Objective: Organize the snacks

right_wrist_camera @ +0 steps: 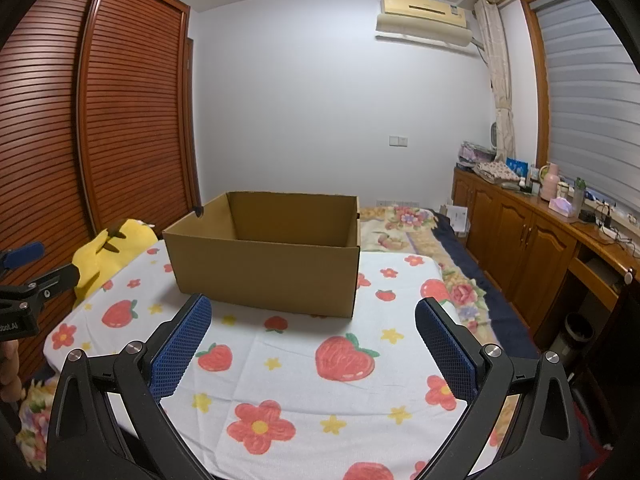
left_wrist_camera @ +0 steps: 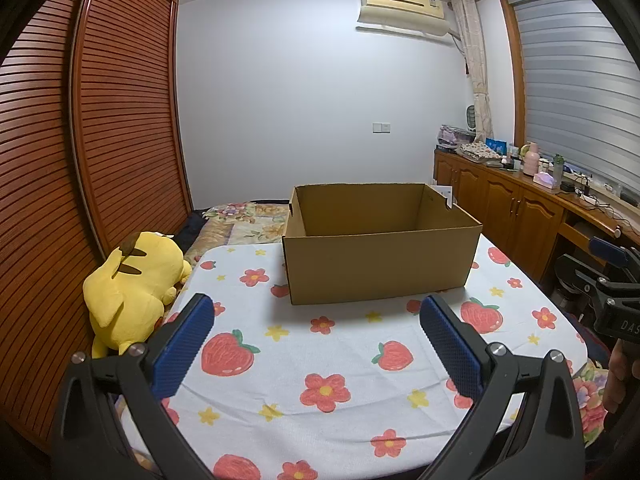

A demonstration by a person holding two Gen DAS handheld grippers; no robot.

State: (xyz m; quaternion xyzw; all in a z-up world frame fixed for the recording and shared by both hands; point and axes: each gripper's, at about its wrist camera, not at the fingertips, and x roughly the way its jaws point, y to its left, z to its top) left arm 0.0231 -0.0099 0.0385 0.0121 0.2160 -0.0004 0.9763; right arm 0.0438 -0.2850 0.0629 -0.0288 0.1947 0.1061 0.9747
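Near: left gripper point(left_wrist_camera: 316, 344) and right gripper point(right_wrist_camera: 314, 344) held above the table under its white cloth printed with strawberries and flowers point(left_wrist_camera: 320, 360); blue-padded fingers point(left_wrist_camera: 182, 344) spread wide on both, gripping nothing. Farther: open brown cardboard box point(left_wrist_camera: 380, 264) upright on the cloth, interior walls bare, floor hidden. No snacks in view; location cannot be told. Left of table: yellow plush toy point(left_wrist_camera: 132, 288). Fits both a box awaiting snacks and one already emptied. Locate snacks before committing either gripper.
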